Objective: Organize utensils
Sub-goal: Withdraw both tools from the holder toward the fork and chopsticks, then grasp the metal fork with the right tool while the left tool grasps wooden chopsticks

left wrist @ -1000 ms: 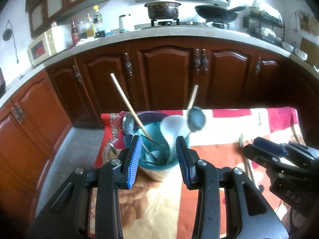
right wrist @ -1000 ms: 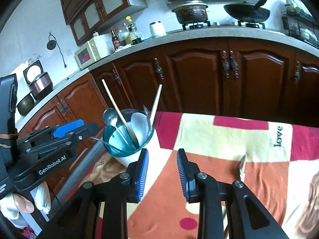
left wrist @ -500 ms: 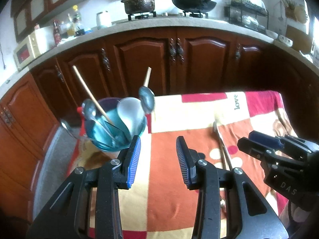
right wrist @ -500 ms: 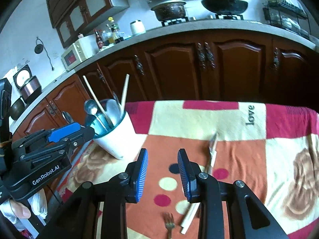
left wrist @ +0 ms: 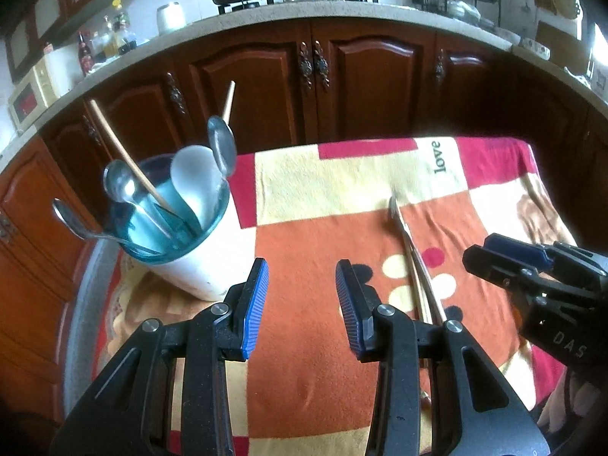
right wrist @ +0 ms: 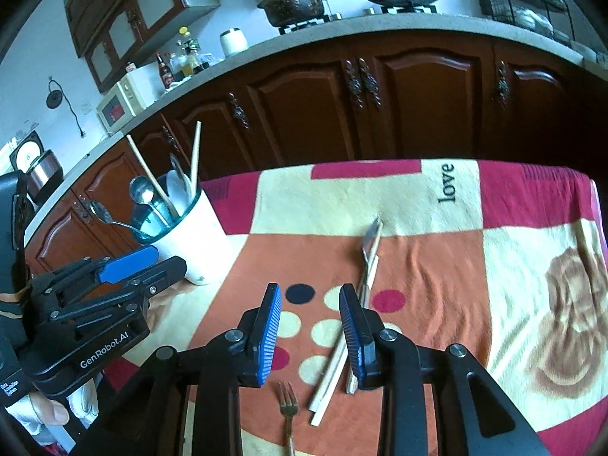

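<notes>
Left gripper, blue-padded and black-framed, stood parted and empty at lower centre of the left wrist view, over the orange, cream and red patterned blanket; the white utensil cup with teal rim, holding spoons and chopsticks, sat at left. In the right wrist view, the right gripper was likewise spread and empty, with pale wooden chopsticks just beside its right pad and a small metal fork at bottom centre.

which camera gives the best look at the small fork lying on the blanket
The right wrist view. The fork lies in plain sight on the orange patch, tines pointing away, just below the open right gripper. The left wrist view does not show it; there only the chopsticks are visible.
</notes>
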A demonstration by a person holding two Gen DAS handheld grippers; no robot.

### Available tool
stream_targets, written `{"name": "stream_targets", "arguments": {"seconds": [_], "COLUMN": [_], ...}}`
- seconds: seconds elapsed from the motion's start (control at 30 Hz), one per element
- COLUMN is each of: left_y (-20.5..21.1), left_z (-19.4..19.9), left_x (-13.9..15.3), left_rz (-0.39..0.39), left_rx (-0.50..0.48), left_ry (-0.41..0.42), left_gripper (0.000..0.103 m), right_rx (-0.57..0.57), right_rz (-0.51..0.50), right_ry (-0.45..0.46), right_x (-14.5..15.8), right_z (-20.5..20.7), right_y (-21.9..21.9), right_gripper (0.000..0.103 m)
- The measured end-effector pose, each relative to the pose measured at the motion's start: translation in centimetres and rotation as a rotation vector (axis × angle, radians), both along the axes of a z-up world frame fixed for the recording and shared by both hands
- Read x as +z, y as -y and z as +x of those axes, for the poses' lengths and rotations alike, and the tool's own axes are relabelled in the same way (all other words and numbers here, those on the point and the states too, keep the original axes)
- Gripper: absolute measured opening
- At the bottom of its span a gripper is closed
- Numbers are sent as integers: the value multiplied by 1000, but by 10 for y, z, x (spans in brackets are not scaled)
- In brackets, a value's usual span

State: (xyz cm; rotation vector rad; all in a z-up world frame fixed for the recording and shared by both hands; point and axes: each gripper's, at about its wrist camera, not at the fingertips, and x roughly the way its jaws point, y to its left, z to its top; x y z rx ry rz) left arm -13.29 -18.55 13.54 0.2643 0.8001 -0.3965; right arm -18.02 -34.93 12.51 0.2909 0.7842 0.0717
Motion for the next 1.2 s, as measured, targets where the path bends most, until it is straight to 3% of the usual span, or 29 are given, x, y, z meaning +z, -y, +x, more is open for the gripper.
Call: {"name": "stream_targets", "arguments": {"seconds": [0.77, 1.2], "left_y": [22, 23], "left_z": [18, 38], "left_x": [-50, -77], "left_rz": [55, 9], "left_rx": [-9, -1], "left_ry": [-115, -237], "left_gripper": [36, 36], "right_rx": [-57, -44], "right_rz": [53, 127], "right_ry": [-98, -151], "right_x": [-47, -77], "right_z": [9, 39], "right_y": [33, 49], "right_gripper": [30, 30]}}
